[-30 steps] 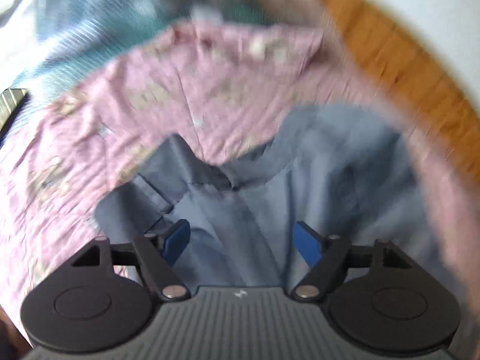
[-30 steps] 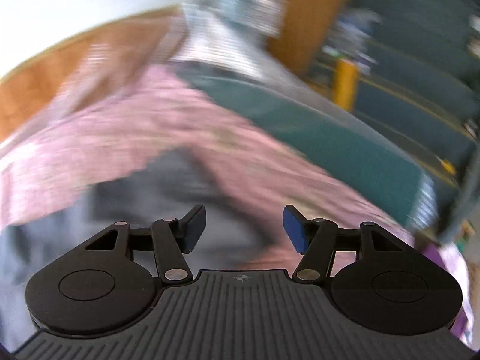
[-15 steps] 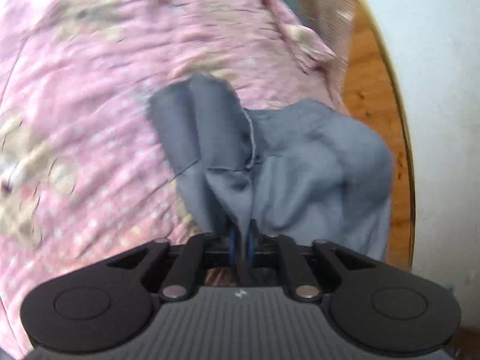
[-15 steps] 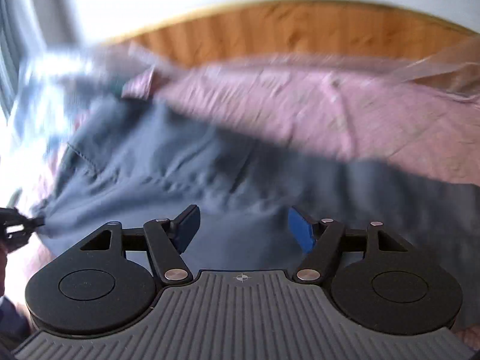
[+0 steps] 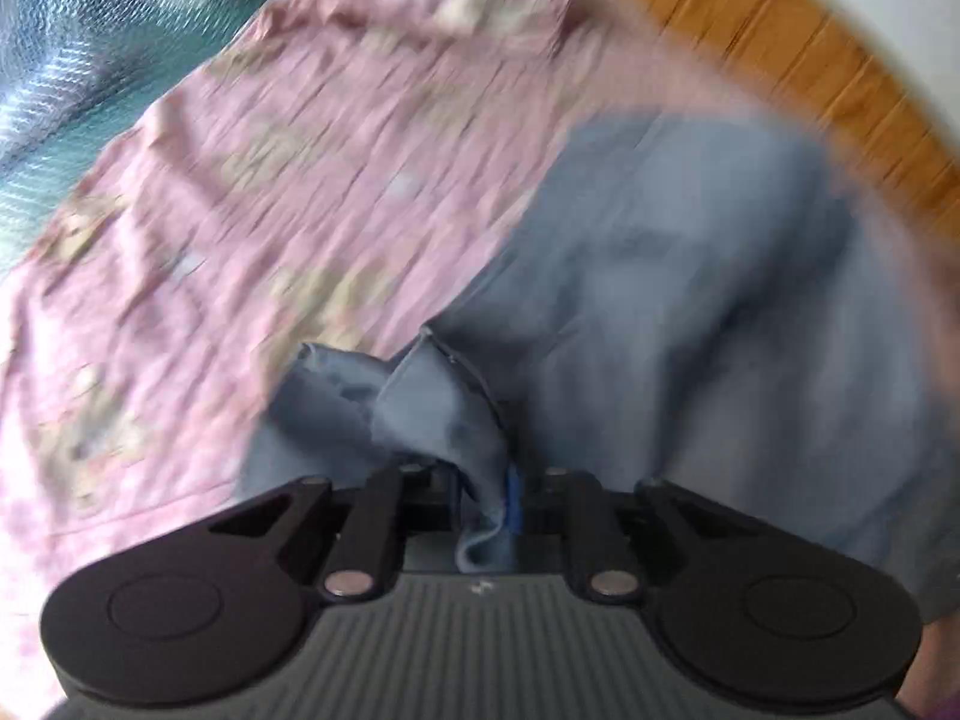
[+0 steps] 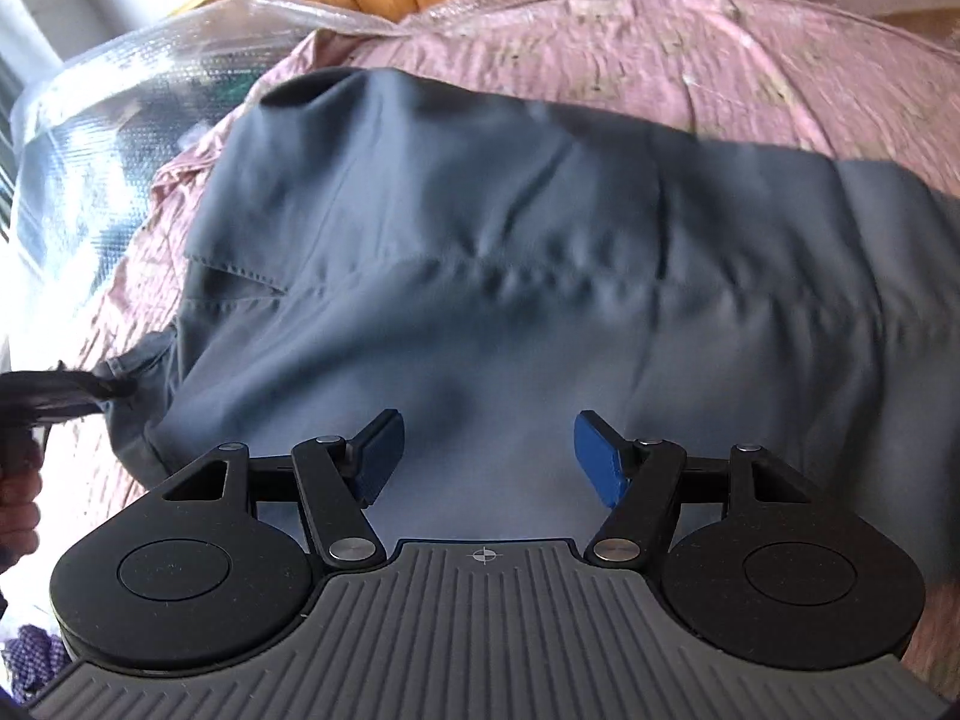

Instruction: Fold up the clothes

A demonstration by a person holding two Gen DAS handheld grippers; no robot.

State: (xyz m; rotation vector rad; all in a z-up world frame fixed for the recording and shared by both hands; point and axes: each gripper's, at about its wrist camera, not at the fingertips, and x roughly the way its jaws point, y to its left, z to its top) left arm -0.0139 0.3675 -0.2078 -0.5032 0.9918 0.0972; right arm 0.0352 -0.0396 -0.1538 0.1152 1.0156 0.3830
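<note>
Cloth this thin hangs limp: we pinch the grey garment (image 6: pixel 480 276), on the pink spread (image 5: pixel 288 180), in our left gripper (image 5: pixel 489 501); right gripper (image 6: pixel 486 459) hovers open above, best gripping a seam.

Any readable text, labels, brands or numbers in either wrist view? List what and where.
None: no word, brand or number reads in either view.
Right gripper body: only a small crosshair mark, no letters.
Left gripper body: a tiny pale mark, too small to read.
Grey garment: no tag or print visible.
Pink sheet: pale patterned patches, blurred, no lettering.
</note>
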